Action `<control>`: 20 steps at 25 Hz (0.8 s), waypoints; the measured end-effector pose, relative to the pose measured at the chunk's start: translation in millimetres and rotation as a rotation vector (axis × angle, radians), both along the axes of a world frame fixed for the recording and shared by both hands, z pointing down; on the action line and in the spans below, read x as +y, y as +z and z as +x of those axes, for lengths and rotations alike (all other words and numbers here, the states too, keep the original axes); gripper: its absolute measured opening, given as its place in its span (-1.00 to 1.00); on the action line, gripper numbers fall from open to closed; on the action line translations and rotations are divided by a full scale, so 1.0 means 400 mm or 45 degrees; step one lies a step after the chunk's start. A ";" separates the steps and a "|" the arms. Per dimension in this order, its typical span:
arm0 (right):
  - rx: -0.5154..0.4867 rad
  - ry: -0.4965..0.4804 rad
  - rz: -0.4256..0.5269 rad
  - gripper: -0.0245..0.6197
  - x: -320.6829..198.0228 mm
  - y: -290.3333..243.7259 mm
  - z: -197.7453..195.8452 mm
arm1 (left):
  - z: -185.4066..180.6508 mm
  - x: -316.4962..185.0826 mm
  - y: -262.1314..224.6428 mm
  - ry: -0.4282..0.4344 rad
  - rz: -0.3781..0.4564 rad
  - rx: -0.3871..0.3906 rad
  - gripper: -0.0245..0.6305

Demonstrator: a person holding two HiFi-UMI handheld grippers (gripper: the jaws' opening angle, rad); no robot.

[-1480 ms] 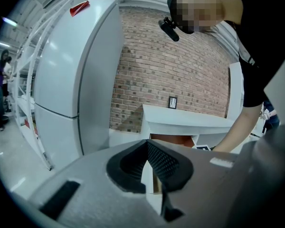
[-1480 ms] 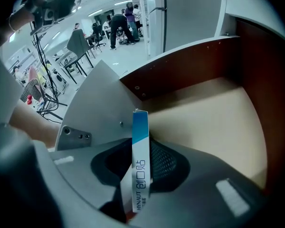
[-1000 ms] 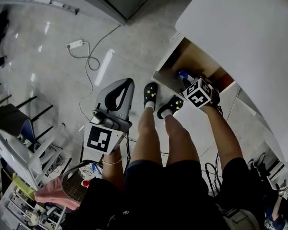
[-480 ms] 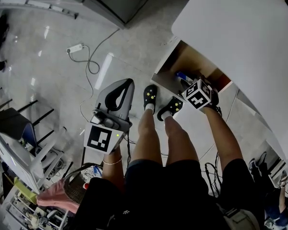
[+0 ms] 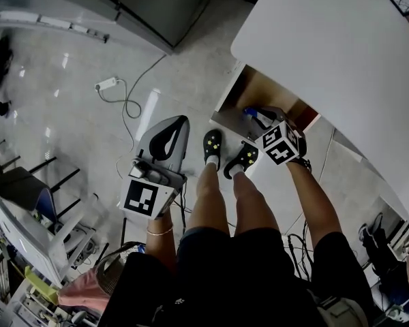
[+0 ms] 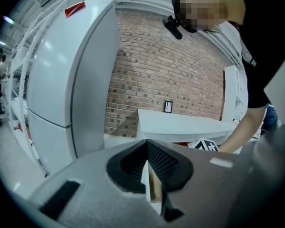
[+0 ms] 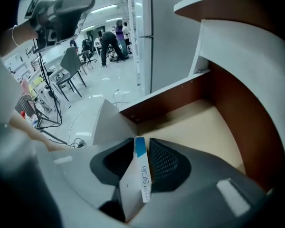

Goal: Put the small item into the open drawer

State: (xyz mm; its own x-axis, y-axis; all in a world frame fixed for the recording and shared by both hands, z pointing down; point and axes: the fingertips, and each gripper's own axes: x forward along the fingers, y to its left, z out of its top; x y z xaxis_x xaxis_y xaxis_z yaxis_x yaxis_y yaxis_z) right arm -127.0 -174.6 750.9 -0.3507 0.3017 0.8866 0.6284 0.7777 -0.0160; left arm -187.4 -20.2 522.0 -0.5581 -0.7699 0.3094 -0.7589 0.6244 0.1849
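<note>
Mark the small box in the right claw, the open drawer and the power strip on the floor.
small box (image 7: 143, 175): right gripper view, its white printed edge.
open drawer (image 7: 199, 122): right gripper view, its bare tan floor.
power strip (image 5: 106, 83): head view, its white body.

**Box half buried, drawer half covered**

In the right gripper view the small box (image 7: 141, 172) stands between the jaws of the right gripper (image 7: 143, 141), which have just been closing. Its near end sinks out of sight into the gripper's body, and the finer print along its edge is too small to read. In the head view only its blue tip shows past the marker cube (image 5: 281, 144). The white desktop (image 5: 341, 53) covers the right side of the open drawer (image 5: 255, 90). The people (image 7: 109, 39) far off are too small to tell apart.
</note>
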 end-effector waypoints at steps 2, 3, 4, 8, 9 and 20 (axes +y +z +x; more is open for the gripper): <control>-0.029 0.041 -0.021 -0.62 -0.003 -0.027 0.003 | 0.002 -0.008 -0.009 0.013 0.002 -0.002 -0.92; -0.048 0.064 -0.028 -0.70 -0.006 -0.039 0.004 | 0.003 -0.013 -0.013 0.021 0.002 -0.004 -0.92; -0.072 0.090 -0.034 -0.77 -0.011 -0.052 0.003 | 0.002 -0.018 -0.016 0.029 0.002 -0.007 -0.92; -0.170 0.215 -0.066 -0.89 -0.035 -0.103 0.003 | 0.003 -0.040 -0.031 0.063 0.003 -0.014 -0.92; -0.184 0.246 -0.081 -0.89 -0.039 -0.117 0.007 | 0.005 -0.045 -0.036 0.073 0.004 -0.017 -0.92; -0.300 0.665 -0.355 -0.89 -0.081 -0.316 0.030 | 0.018 -0.112 -0.086 0.170 -0.018 0.000 -0.92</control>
